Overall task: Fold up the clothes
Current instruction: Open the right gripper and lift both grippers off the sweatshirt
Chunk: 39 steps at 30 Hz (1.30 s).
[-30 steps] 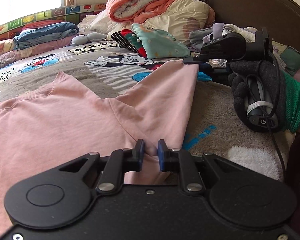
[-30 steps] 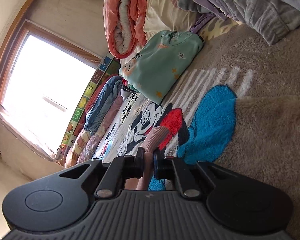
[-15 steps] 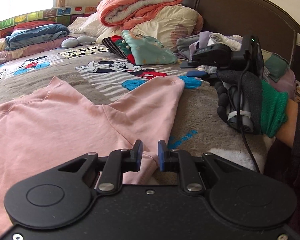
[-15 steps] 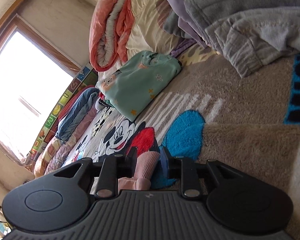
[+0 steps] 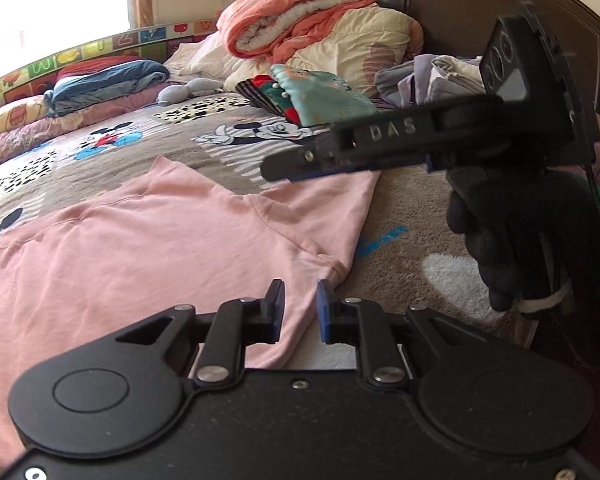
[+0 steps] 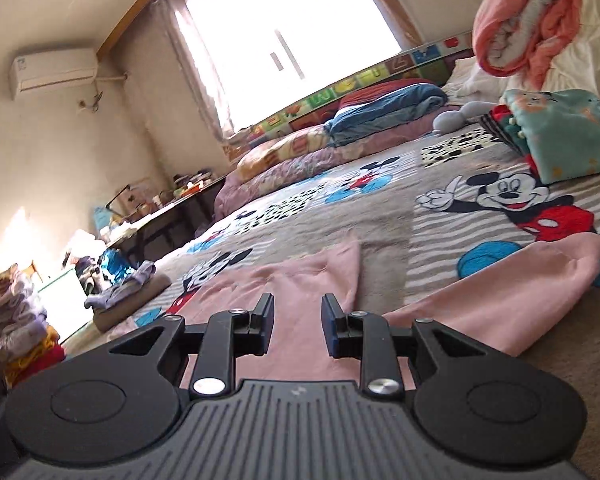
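Pink jersey fills the left wrist view: the pink top [image 5: 140, 264] lies spread flat on the bed [image 5: 400, 216], over its cartoon-mouse blanket, with one sleeve [image 5: 320, 216] stretched out toward the headboard. The left tongs [image 5: 300, 312] sit low over the near edge of the cloth by the armpit, their pads a narrow gap apart with nothing pinched between them. Across the upper right, the right tongs [image 5: 300, 168] hang side-on above the sleeve's end, held by a dark-gloved hand [image 5: 516, 232].

From the right wrist view, the right tongs [image 6: 298, 324] stand wider apart and hold nothing; below them lies the pink top [image 6: 300, 280], and the sleeve [image 6: 520, 280] runs off to the right with its cuff near the blue patch of the blanket. A folded teal garment [image 6: 568, 136] rests further up the bed.

The garment lies flat and unfolded, with both tools released above it, so this looks like a pause between grips. To fold the sleeve well, pinch only the cuff's layers, not the blanket pile, carry it across in a straight line, and keep the body of the top from dragging.
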Motion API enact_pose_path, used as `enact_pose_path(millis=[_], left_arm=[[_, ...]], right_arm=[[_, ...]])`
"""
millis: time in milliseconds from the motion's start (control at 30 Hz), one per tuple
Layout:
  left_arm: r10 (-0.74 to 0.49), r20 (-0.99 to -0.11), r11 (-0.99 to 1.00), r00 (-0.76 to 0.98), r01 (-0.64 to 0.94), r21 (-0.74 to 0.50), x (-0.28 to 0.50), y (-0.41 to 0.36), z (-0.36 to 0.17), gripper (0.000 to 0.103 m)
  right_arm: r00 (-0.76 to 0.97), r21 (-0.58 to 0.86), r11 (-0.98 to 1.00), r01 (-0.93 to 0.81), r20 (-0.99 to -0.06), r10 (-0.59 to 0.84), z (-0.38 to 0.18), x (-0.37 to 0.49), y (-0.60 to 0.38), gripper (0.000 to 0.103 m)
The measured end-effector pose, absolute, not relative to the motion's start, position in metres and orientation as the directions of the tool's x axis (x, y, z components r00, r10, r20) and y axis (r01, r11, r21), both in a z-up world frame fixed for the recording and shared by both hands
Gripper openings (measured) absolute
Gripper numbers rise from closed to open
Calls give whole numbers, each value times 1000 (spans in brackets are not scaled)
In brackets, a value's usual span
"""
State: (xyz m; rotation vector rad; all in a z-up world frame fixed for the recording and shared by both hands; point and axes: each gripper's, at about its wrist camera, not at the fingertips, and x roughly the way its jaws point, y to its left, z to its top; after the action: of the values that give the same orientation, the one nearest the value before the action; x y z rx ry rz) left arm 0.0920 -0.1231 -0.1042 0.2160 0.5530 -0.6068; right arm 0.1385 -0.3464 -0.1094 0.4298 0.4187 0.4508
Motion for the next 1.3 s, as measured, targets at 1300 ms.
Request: enact_pose_path(millis=[1300], left_arm=[[-449,-338,447,827,-120,-886,193,189,-130,52]], right_arm=[[724,166,874,-456,-503,473,-95,3,-195,54]])
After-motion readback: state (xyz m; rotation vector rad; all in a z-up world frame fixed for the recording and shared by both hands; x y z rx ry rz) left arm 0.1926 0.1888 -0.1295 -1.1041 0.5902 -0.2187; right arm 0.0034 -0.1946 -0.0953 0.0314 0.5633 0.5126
